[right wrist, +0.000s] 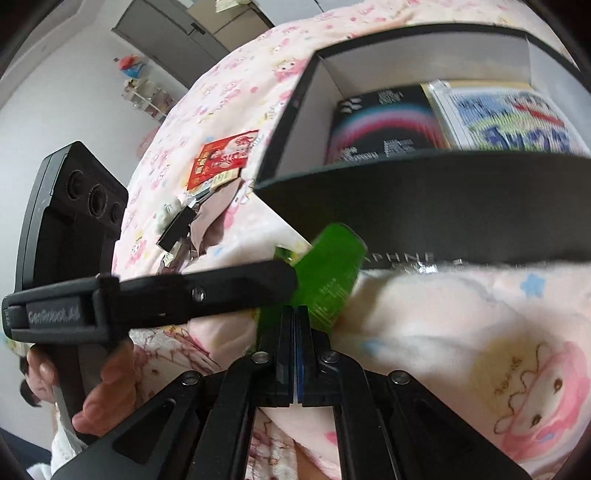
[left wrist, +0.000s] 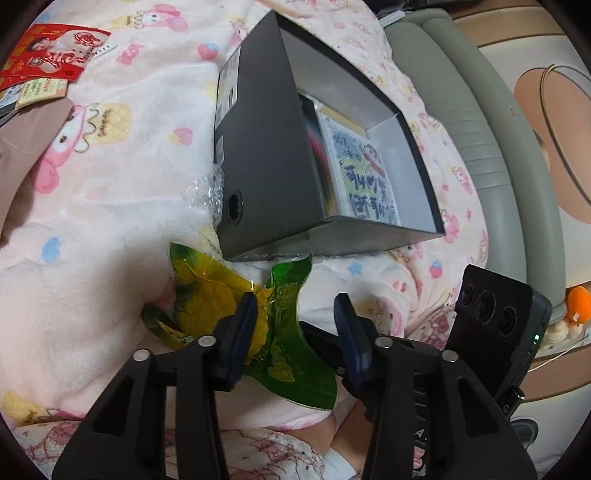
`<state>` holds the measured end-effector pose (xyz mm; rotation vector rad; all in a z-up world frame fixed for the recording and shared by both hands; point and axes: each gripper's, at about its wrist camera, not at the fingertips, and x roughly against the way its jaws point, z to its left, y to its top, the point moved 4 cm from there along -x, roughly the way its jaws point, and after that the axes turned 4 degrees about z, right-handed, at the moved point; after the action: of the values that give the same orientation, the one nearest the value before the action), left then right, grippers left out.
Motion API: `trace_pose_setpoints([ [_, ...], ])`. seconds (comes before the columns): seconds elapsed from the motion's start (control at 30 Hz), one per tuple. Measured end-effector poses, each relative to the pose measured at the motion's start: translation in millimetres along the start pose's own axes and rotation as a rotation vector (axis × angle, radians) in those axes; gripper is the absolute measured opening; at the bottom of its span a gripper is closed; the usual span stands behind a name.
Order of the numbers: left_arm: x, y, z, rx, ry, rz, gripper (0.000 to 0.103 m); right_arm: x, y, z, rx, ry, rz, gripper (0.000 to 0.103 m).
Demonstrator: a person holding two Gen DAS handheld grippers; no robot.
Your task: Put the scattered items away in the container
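The left claw (left wrist: 295, 314) straddles the green-and-yellow packet (left wrist: 236, 314) on the blanket (left wrist: 92, 221) beside the black box (left wrist: 266, 155), pads not visibly pinching, so it should clamp firmly before lifting; the right claw (right wrist: 294, 314) is clenched, its grip unclear.

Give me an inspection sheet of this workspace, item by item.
Surface: bed under a pink cartoon blanket, rumpled.
Job's things: open black box already holding printed packs; green and yellow wrapper lying on the blanket just outside the box.
Clutter: red packet, brown cloth, bubble wrap beside the box.
Grippers: left gripper open, wrapper between its fingers; right gripper shut, tips at the wrapper's edge, pinch unconfirmed.
Cables: nothing seen.
Surroundings: grey padded bed edge, cupboard.
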<state>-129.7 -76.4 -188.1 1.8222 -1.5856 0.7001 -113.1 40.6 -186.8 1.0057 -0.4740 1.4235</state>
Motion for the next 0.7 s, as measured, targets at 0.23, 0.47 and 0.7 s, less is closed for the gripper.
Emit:
trace_pose_setpoints([
  [0.23,-8.7,-3.8,-4.5,-0.044,0.126,0.000,0.002,-0.7,-2.1,5.9,0.020,0.013,0.010,0.000],
  [0.47,54.2,-10.0,2.9,0.018,0.060,-0.153,0.001,32.8,-1.3,8.0,-0.001,0.069,-0.054,0.000],
  [0.7,117.7,-13.7,40.5,0.121,0.267,-0.301,0.003,13.1,12.6,18.8,-0.010,0.080,-0.005,0.002],
])
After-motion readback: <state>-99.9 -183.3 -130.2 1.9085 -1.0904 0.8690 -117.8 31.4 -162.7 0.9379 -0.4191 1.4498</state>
